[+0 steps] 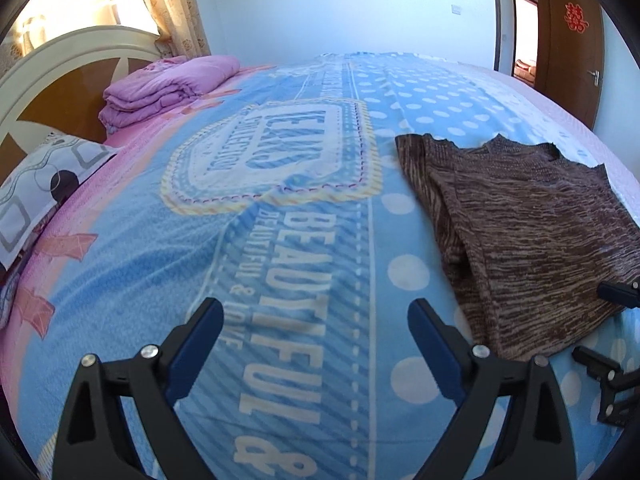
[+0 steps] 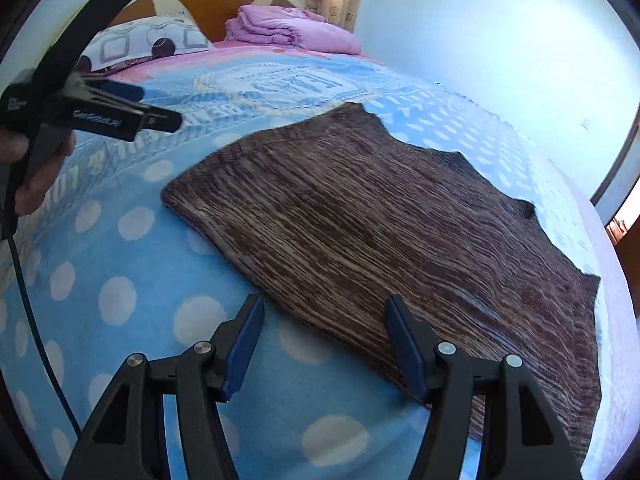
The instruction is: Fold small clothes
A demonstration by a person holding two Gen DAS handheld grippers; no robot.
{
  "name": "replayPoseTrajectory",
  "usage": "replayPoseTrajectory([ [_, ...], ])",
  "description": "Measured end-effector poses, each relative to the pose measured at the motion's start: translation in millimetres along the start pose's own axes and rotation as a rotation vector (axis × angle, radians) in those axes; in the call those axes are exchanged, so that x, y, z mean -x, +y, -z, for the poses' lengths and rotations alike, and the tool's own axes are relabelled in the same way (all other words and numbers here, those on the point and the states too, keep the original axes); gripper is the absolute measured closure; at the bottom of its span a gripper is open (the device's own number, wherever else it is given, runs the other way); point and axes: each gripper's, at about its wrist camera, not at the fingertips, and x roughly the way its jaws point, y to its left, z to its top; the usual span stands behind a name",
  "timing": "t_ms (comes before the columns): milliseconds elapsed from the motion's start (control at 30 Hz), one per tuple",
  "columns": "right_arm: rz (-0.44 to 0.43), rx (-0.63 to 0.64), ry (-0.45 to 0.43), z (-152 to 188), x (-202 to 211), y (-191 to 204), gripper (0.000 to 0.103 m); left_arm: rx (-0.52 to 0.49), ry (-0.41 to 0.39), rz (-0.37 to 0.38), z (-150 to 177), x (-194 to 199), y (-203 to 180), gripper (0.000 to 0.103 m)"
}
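Note:
A brown striped knit garment (image 1: pixel 520 232) (image 2: pixel 380 216) lies flat on the blue dotted blanket (image 1: pixel 280 264) (image 2: pixel 120 320), with its left side doubled over. My left gripper (image 1: pixel 316 320) hovers open over bare blanket to the left of the garment, with nothing between its fingers. In the right wrist view the left gripper (image 2: pixel 160 108) shows at the upper left, held by a hand (image 2: pixel 36 184). My right gripper (image 2: pixel 325 312) stands open above the garment's near edge, its pads clear of the cloth. The right gripper (image 1: pixel 604 328) also shows at the right edge of the left wrist view.
A folded purple quilt (image 1: pixel 168 88) (image 2: pixel 288 28) and a patterned pillow (image 1: pixel 44 184) (image 2: pixel 140 40) lie by the white headboard (image 1: pixel 60 64). A brown door (image 1: pixel 568 40) stands open at the far right. A dark cable (image 2: pixel 24 300) hangs at the left.

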Motion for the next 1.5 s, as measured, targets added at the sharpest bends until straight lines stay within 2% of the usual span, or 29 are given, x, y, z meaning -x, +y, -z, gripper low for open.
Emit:
replayPoseTrajectory([
  [367,0.003,0.123,-0.052,-32.7,-14.1,47.1,0.04,-0.031,0.012,-0.016,-20.0,-15.2,-1.0,0.007],
  [633,0.057,0.177,-0.061,-40.2,-21.0,64.5,0.04,-0.021,0.003,0.036,-38.1,-27.7,-0.4,0.007],
  [733,0.07,0.188,-0.065,-44.4,-23.1,70.0,0.04,-0.035,-0.011,0.071,-47.5,-32.6,-4.9,0.007],
  [867,0.103,0.2,-0.069,-50.9,-27.2,77.6,0.04,-0.037,-0.037,0.154,-60.7,-39.3,-7.8,0.007],
  [933,0.123,0.206,-0.075,-52.8,-29.2,80.8,0.04,-0.023,-0.025,0.213,-67.5,-47.6,-10.2,0.007],
  [1033,0.128,0.199,-0.074,-54.0,-31.8,80.0,0.04,-0.008,-0.003,0.262,-77.0,-60.3,-17.2,0.007],
  [1100,0.119,0.186,-0.074,-54.3,-32.3,77.7,0.04,0.003,0.01,0.27,-82.9,-68.9,-22.8,0.007],
  [1167,0.11,0.178,-0.075,-54.8,-32.2,76.5,0.04,0.02,0.026,0.31,-87.4,-77.4,-26.6,0.007],
  [1333,0.098,0.178,-0.079,-52.7,-33.4,77.6,0.045,0.034,0.058,0.368,-98.7,-95.8,-38.7,0.009],
  [1500,0.108,0.183,-0.083,-51.4,-33.8,80.5,0.046,0.008,0.082,0.394,-106.5,-108.3,-54.8,0.02],
])
